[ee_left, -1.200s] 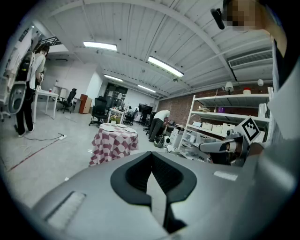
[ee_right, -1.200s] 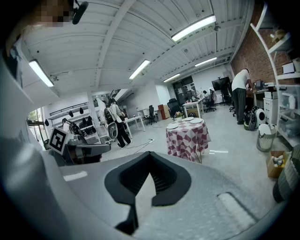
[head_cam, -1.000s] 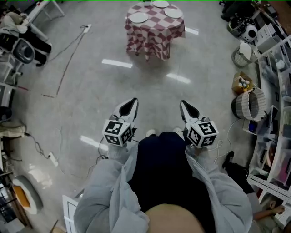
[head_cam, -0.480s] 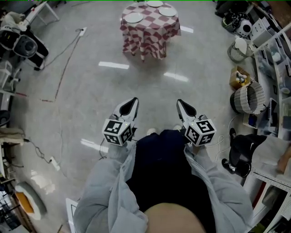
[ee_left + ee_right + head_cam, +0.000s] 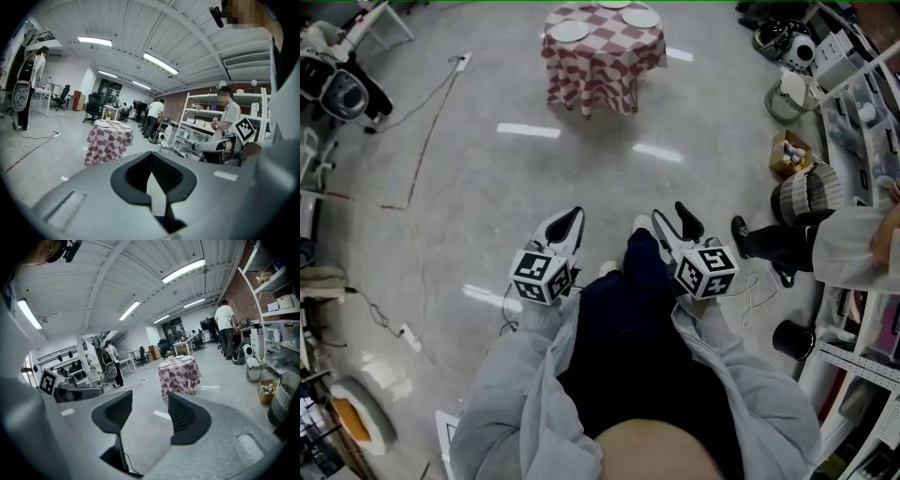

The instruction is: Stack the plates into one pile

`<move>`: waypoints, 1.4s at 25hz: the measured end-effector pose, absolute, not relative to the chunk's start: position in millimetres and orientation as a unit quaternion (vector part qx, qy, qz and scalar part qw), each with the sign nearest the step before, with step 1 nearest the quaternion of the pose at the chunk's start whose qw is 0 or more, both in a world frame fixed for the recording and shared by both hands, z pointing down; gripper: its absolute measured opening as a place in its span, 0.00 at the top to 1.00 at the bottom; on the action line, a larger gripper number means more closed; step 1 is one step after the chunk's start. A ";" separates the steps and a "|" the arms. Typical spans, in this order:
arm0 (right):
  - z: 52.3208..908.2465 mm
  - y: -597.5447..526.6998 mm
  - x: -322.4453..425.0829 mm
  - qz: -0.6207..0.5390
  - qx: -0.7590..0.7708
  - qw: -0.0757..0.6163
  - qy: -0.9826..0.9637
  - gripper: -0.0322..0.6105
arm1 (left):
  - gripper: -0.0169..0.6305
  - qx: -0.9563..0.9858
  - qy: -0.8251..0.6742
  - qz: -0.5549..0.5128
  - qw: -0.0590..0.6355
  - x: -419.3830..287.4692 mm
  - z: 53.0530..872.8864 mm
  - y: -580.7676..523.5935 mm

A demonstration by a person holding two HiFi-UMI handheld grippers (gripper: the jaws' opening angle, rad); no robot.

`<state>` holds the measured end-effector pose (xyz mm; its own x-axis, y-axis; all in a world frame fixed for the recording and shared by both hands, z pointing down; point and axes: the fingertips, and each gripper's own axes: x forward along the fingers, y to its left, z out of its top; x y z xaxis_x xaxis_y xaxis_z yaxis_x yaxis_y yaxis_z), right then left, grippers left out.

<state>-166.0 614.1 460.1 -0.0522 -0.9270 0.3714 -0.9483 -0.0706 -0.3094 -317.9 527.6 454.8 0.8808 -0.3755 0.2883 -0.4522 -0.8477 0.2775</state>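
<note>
A round table (image 5: 602, 56) with a red-and-white checked cloth stands far ahead across the floor. Three white plates lie apart on it, one at the left (image 5: 570, 31), one at the right (image 5: 640, 17) and one at the back (image 5: 613, 4). The left gripper view shows the table (image 5: 108, 140) in the distance, as does the right gripper view (image 5: 179, 373). I hold both grippers at waist height, far from the table. My left gripper (image 5: 571, 217) (image 5: 152, 153) is shut and empty. My right gripper (image 5: 673, 217) (image 5: 150, 397) is open; its jaws have just been opening with nothing between them.
A person in white (image 5: 853, 248) stands close on my right, by shelves of clutter. A wicker basket (image 5: 794, 192) and a black bucket (image 5: 787, 339) sit on that side. Cables (image 5: 431, 112) run over the floor at the left. Other people stand beyond the table (image 5: 152, 117).
My right gripper's jaws have opened; they were shut before. My leg has stepped forward between the grippers. A person in white has come into view at the right edge.
</note>
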 end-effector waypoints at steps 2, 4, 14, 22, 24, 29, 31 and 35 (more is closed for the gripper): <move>461.0 606.6 -163.6 0.249 0.688 0.024 -0.681 0.52 | 0.95 0.953 -0.220 0.115 0.174 -317.8 457.8 522.0; 462.3 598.2 -161.2 0.247 0.685 0.034 -0.684 0.48 | 0.95 0.952 -0.228 0.108 0.175 -317.3 455.3 513.8; 462.2 516.2 -125.9 0.246 0.659 0.045 -0.710 0.47 | 0.95 0.937 -0.282 0.101 0.180 -308.6 460.9 448.4; 454.2 438.4 -85.7 0.243 0.641 0.046 -0.727 0.48 | 0.95 0.936 -0.297 0.092 0.167 -266.3 442.3 379.3; 455.0 421.5 -73.3 0.245 0.639 0.046 -0.728 0.48 | 0.95 0.935 -0.299 0.091 0.169 -253.5 441.3 362.8; 460.2 391.2 -39.8 0.254 0.639 0.045 -0.725 0.48 | 0.95 0.933 -0.301 0.084 0.178 -222.7 439.1 332.0; 461.9 378.6 -28.6 0.255 0.638 0.044 -0.726 0.48 | 0.95 0.933 -0.302 0.086 0.177 -212.3 440.0 319.7; 463.6 356.9 -9.3 0.255 0.633 0.045 -0.730 0.48 | 0.95 0.931 -0.308 0.088 0.177 -193.5 441.5 298.9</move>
<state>-9.3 356.9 463.6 -0.1950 -0.9006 0.3885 -0.9467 0.0693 -0.3147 -193.5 298.9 441.5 0.7946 -0.5423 0.2731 -0.6047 -0.7476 0.2748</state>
